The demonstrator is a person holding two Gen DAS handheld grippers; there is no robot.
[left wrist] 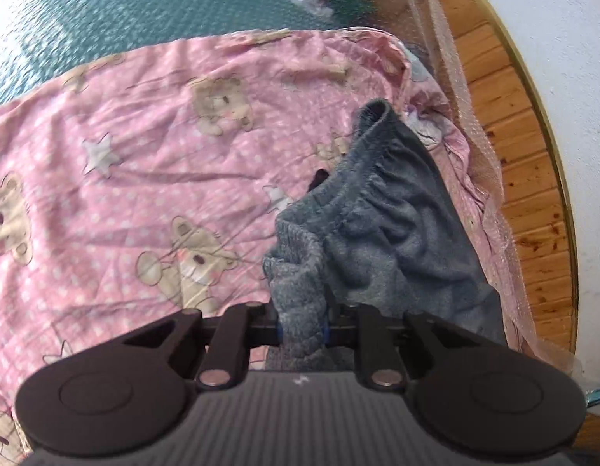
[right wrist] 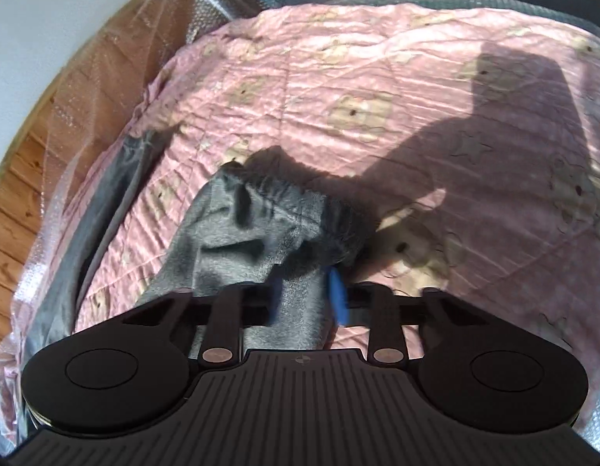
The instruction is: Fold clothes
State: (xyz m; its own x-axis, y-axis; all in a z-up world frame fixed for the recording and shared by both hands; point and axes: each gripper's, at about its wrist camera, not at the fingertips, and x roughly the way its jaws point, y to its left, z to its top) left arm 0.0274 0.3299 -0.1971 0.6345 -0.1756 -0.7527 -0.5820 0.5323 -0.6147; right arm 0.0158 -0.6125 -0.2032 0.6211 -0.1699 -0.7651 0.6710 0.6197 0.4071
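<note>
A grey fleece garment (left wrist: 381, 229) with an elastic waistband lies bunched on a pink bear-print bedspread (left wrist: 144, 147). In the left wrist view my left gripper (left wrist: 302, 326) is shut on a thick fold of the grey fabric, which bulges up between the blue pads. In the right wrist view the same grey garment (right wrist: 253, 225) rises from the pink bedspread (right wrist: 416, 89), and my right gripper (right wrist: 304, 303) is shut on a gathered part of it near the waistband. One blue pad (right wrist: 337, 299) shows beside the cloth. The rest of the garment trails off to the left.
A wooden bed frame (left wrist: 510, 136) wrapped in clear bubble plastic borders the bedspread, with a white wall (left wrist: 564, 39) behind. A teal textured surface (left wrist: 125, 4) lies beyond the bedspread. In the right wrist view the wooden frame (right wrist: 24, 178) runs along the left, and a dark shadow falls across the bedspread.
</note>
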